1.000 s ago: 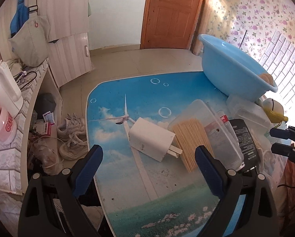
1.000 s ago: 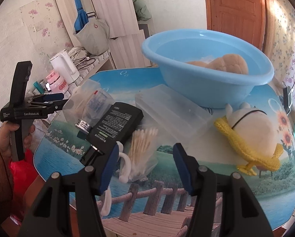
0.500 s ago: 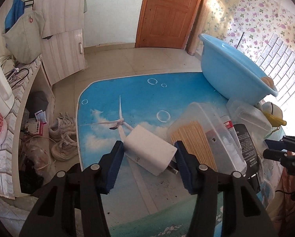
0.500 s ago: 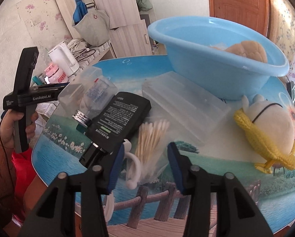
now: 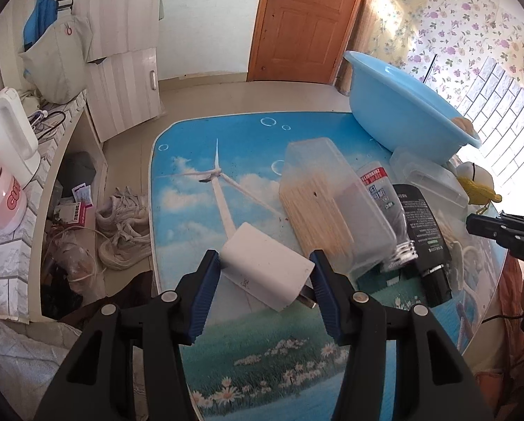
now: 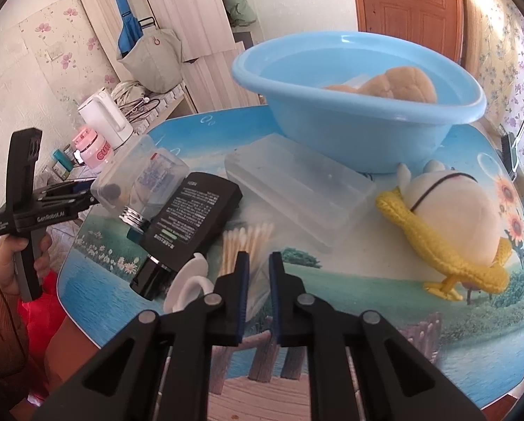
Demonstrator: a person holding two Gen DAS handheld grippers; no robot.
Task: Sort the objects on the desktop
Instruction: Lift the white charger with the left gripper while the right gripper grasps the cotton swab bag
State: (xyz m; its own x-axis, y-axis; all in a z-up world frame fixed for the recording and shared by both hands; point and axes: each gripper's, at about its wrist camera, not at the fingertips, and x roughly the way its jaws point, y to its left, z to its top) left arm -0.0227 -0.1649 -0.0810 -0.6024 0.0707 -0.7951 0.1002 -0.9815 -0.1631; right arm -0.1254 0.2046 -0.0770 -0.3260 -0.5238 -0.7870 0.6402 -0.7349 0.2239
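Straddling the white charger (image 5: 267, 273), the left tool (image 5: 263, 266) had its blue pads against both sides, pinching it where it lay on the bench (image 5: 191, 161), presumably to lift it clear of the clutter. That tool reached in low and level, beside the clear box of sticks (image 5: 332, 203). From the right wrist view, the right tool (image 6: 258, 272) was nearly pressed together on the bag of cotton swabs (image 6: 247, 242), gripping its near edge, angled down toward the bench, in front of the blue basin (image 6: 360, 119).
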